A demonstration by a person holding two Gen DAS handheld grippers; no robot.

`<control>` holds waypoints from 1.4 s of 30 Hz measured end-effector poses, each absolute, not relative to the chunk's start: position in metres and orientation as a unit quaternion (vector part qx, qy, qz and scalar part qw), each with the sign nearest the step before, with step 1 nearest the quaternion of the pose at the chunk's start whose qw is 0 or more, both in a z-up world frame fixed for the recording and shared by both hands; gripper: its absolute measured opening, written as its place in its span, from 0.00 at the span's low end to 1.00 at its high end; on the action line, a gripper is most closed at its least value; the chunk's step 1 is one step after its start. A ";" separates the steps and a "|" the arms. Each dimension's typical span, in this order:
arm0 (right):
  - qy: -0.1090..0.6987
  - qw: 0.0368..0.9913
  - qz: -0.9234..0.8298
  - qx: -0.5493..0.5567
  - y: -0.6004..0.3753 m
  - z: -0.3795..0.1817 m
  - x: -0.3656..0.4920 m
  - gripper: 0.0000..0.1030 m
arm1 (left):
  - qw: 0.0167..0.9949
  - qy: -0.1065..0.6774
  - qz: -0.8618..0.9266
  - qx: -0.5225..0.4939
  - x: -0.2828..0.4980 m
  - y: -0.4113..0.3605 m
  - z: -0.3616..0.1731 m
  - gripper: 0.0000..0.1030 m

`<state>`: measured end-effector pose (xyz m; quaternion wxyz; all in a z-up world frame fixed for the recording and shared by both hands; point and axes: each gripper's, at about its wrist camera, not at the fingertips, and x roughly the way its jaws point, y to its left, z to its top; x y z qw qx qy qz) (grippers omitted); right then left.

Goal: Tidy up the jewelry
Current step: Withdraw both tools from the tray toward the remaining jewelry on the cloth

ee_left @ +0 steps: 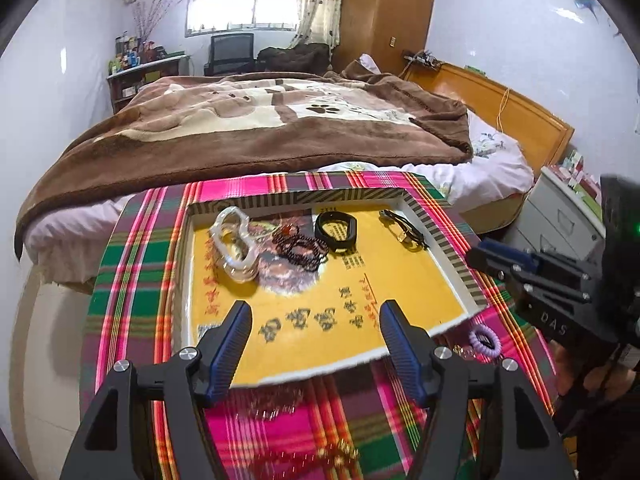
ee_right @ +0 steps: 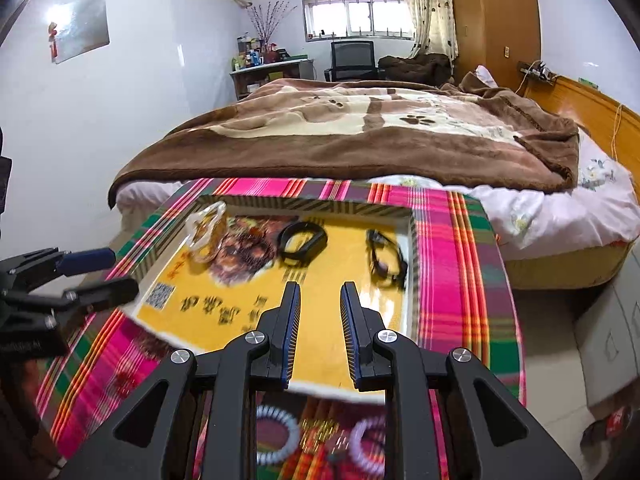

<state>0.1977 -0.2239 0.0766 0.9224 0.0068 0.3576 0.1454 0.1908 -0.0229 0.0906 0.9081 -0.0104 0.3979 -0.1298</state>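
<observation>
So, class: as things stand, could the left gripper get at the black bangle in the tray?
Probably yes: the left gripper is open and empty, and bare yellow tray floor lies between it and the black bangle.

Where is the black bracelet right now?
In the left wrist view the black bracelet lies inside the yellow tray, toward its far edge, between the dark beaded bracelets and the watch.
</observation>
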 end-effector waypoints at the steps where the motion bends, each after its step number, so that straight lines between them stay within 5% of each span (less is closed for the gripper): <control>1: 0.360 0.921 0.146 0.009 -0.225 0.075 0.194 0.21 | 0.908 0.398 -0.131 -0.014 0.185 -0.018 0.090 0.64; 6: 0.380 0.911 0.159 0.017 -0.227 0.056 0.161 0.21 | 0.910 0.396 -0.124 -0.029 0.156 0.008 0.084 0.71; 25: 0.443 0.870 0.203 -0.074 -0.172 -0.002 0.130 0.23 | 0.892 0.431 -0.108 -0.086 0.108 0.079 0.026 0.73; 29: 0.452 0.864 0.208 -0.079 -0.166 -0.008 0.134 0.53 | 0.890 0.431 -0.116 -0.089 0.112 0.076 0.025 0.73; 37: 0.448 0.867 0.198 -0.092 -0.157 -0.011 0.138 0.53 | 0.885 0.440 -0.130 -0.083 0.117 0.068 0.017 0.74; 39: 0.446 0.868 0.197 -0.091 -0.157 -0.011 0.138 0.46 | 0.882 0.443 -0.136 -0.081 0.119 0.065 0.014 0.74; 41: 0.443 0.869 0.198 -0.093 -0.155 -0.010 0.137 0.15 | 0.881 0.445 -0.140 -0.077 0.120 0.062 0.012 0.74; 42: 0.443 0.868 0.201 -0.096 -0.154 -0.009 0.136 0.10 | 0.880 0.447 -0.143 -0.075 0.121 0.060 0.010 0.74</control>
